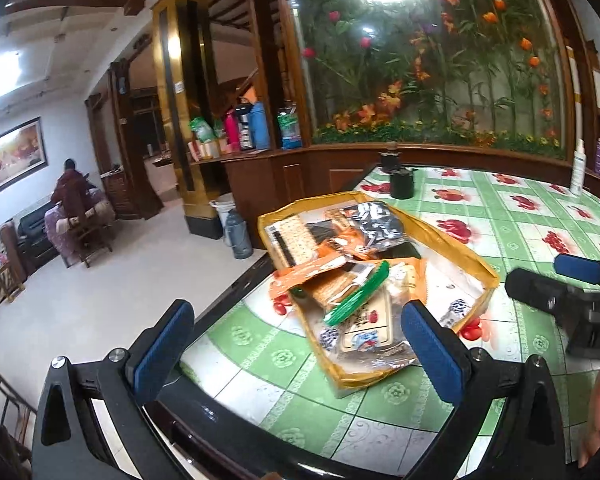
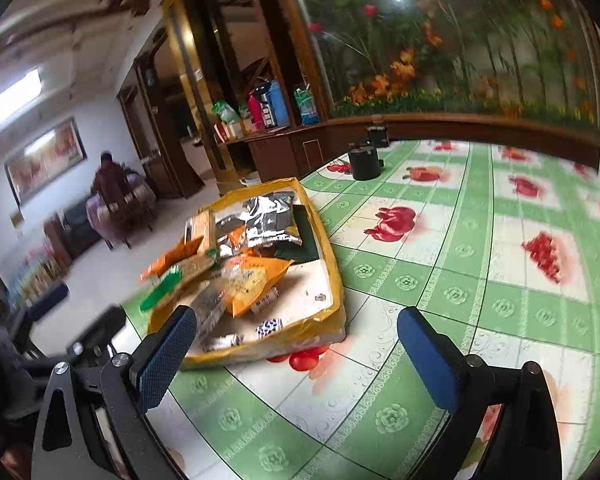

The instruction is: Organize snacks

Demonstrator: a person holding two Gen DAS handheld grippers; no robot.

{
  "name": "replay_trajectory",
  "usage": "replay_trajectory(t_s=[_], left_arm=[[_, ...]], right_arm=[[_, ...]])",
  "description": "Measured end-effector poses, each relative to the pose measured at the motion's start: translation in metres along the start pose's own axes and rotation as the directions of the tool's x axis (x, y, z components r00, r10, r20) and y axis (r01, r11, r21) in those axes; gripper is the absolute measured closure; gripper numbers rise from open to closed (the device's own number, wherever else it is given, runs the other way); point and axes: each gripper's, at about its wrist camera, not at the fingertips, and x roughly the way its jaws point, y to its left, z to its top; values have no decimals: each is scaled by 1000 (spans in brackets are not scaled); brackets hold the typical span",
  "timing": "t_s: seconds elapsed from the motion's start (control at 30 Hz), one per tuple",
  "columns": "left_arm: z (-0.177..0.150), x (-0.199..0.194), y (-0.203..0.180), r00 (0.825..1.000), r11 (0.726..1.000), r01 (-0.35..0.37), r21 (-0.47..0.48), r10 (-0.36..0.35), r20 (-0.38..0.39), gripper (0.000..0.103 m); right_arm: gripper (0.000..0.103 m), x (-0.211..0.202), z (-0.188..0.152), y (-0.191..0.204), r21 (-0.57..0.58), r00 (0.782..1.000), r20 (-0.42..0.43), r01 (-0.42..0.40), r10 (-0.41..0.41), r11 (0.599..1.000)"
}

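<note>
Left wrist view: the left gripper (image 1: 298, 344) has its fingers spread, empty, over a shallow yellow tray (image 1: 452, 244) of crinkly snack packets (image 1: 340, 276) at 12 o'clock on the glossy counter (image 1: 512, 208). Two black canisters (image 1: 400, 184) stand beyond; the right gripper (image 1: 572, 280) enters at 3 o'clock.

Right wrist view: the right gripper (image 2: 296, 352) fingers spread, empty; the tray (image 2: 324, 248) lies at 11 o'clock, touching nothing.

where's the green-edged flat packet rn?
In the left wrist view, the green-edged flat packet lies atop the snack pile in the yellow-rimmed shallow box, near end, ahead of the open left gripper.
</note>
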Motion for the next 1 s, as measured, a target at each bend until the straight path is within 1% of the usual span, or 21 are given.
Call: replay_trajectory(t_s=[0.1,0.23,0.37,0.57,0.9,1.0], left_arm=[[-2,-1,8,1000,999,-11,-41,11,0,0],[-3,0,14,999,998,-48,-40,48,-3,0],[-5,1,16,998,997,-66,-43,66,-14,0],[-7,6,17,997,997,-65,-52,63,-47,0],[-7,6,17,997,996,-66,-52,64,-48,0],[-8,8,17,997,997,-61,-56,58,-55,0]], right_arm=[[1,-2,-3,15,-89,1000,19,26,-25,996],[1,-3,-6,25,-146,999,30,33,-29,989],[1,-3,-6,26,-153,999,34,29,-24,988],[1,-3,-5,25,-154,999,34,33,-28,987],[1,-3,-6,26,-160,999,29,35,-30,987],[1,0,-7,26,-165,999,13,34,-33,986]])
